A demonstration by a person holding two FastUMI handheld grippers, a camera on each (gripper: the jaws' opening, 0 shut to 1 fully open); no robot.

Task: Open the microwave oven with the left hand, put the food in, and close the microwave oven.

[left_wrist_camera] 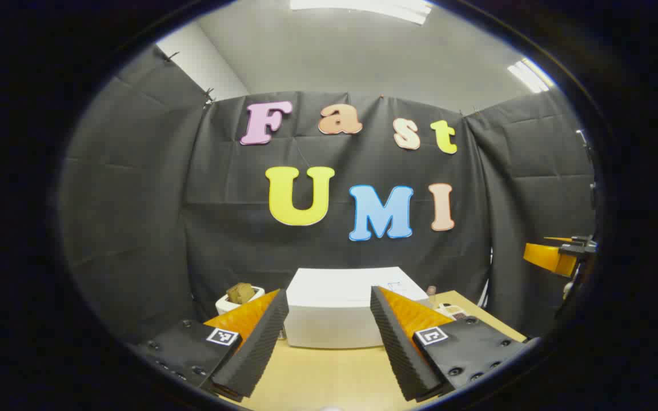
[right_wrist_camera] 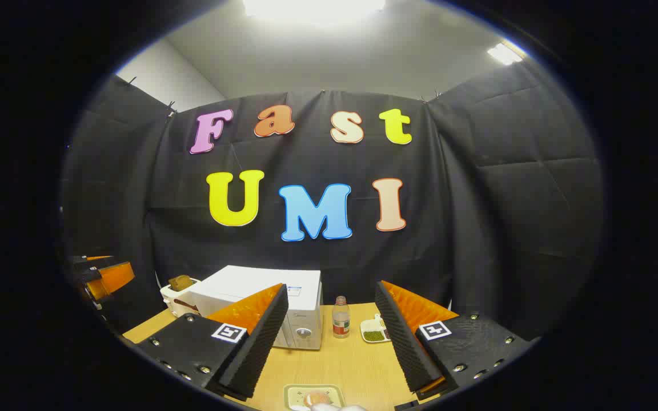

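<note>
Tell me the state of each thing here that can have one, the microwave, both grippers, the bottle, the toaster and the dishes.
microwave: door shut, standing on the table
left gripper: open, holding nothing
right gripper: open, holding nothing
bottle: upright, cap on
toaster: bread sticking out of the top
small dish: holds something green
near plate: food on it, not yet picked up
</note>
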